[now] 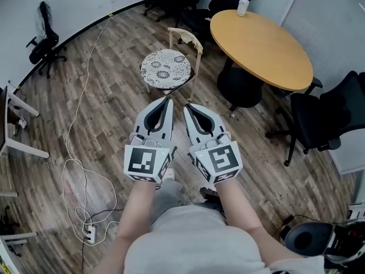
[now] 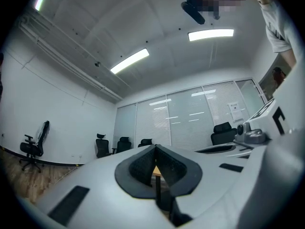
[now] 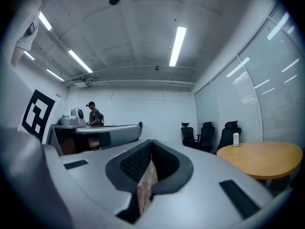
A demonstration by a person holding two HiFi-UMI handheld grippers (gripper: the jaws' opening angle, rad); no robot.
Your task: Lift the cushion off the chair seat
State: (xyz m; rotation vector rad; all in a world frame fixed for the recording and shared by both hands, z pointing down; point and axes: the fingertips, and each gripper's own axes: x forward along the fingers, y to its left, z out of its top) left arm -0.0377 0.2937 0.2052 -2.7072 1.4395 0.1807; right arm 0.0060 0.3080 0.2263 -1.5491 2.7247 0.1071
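Left hand-held gripper: the left hand-held gripper (image 1: 169, 100) was closed and empty, its dark pads meeting at the tip with only a thin slit behind them.
Right hand-held gripper: the right hand-held gripper (image 1: 186, 106) was also closed on nothing, and a strip of plank floor showed through the slit between its jaws in its own view.
Pair: the two were held side by side, close together, with their marker cubes nearest the person's body and their tips pointing away.
Cushion look: the cushion (image 1: 166, 67) was round, flat and pale, covered in a dark print that seemed floral, though it was too small to be sure.
Cushion place: it lay flat on the seat of a light wooden chair (image 1: 192, 40), covering the seat, with the curved backrest on its far side.
Cushion to grippers: it sat just beyond both sets of tips, slightly to the left of them, near but apart, and neither gripper touched it.
Worktop: a round wooden worktop (image 1: 262, 47) on a black pedestal stood to the right of the chair, with a white canister (image 1: 243, 7) near its far edge.
Floor: the floor (image 1: 114, 96) was grey-brown wood plank, and a white cable (image 1: 74, 164) looped across it to a power strip (image 1: 89, 231).
Room: black office chairs (image 1: 322, 119) stood by the worktop and along the white walls.
Far side: a glass partition with blinds (image 2: 190, 120) closed off one side under long ceiling lights (image 2: 211, 34).
Background: a person (image 3: 94, 114) stood far back in the right gripper view.
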